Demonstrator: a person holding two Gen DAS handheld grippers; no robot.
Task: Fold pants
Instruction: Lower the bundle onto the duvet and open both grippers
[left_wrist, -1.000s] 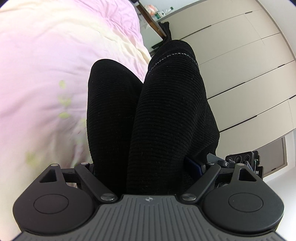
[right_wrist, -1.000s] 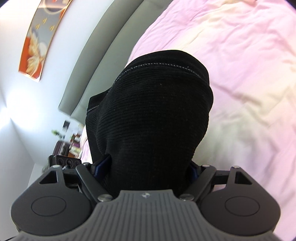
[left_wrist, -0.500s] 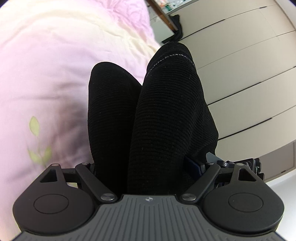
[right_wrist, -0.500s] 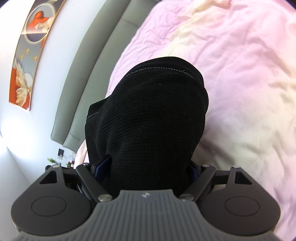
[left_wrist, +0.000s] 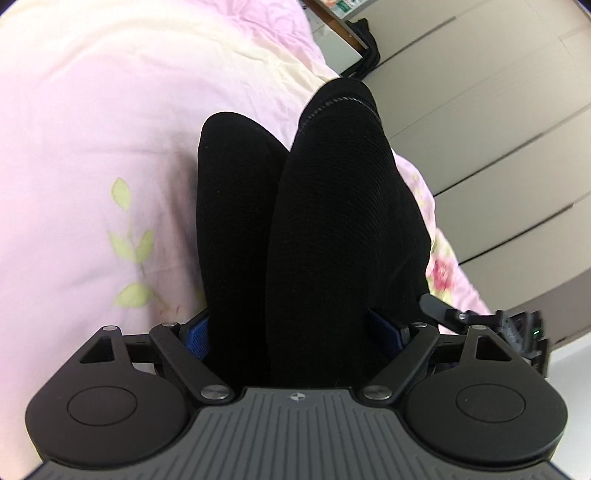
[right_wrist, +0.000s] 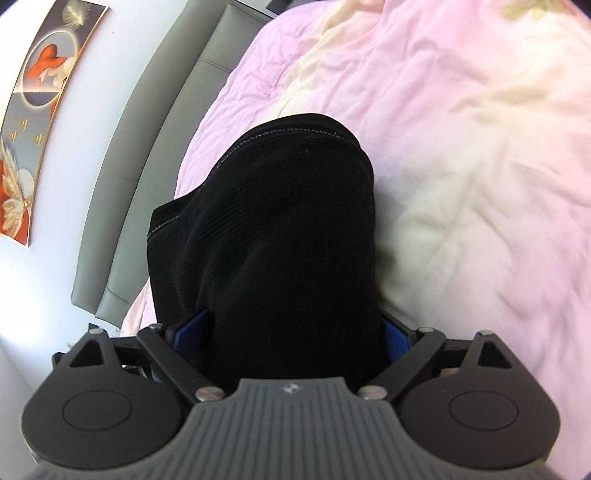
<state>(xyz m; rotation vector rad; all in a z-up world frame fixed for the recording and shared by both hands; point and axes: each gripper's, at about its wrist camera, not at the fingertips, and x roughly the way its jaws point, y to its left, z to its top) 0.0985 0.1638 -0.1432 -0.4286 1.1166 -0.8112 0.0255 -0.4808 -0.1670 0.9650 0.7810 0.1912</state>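
Left wrist view: the left tongs (left_wrist: 295, 328) are filled with black pants (left_wrist: 332, 229), bunched in two thick rolls that run forward over a bed (left_wrist: 92, 155) with a pink quilt printed with green leaves. A strip of blue pad (left_wrist: 197, 334) shows at each side, close against the cloth, but whether the pads press on it I cannot tell, since the fabric hides the fingers. A stitched hem crosses the far end of the right roll. Beyond the bed stand pale wardrobe doors (left_wrist: 498, 122).

Right wrist view: the right tongs (right_wrist: 291, 336) are opening, with another bunch of the pants (right_wrist: 280, 240) between them. Here a narrow gap shows between the left blue pad (right_wrist: 188, 328) and the cloth, so the grip is loose, not clamped. The bunch hangs over the quilt near a grey headboard (right_wrist: 147, 147); a picture (right_wrist: 40, 92) hangs on the white wall.
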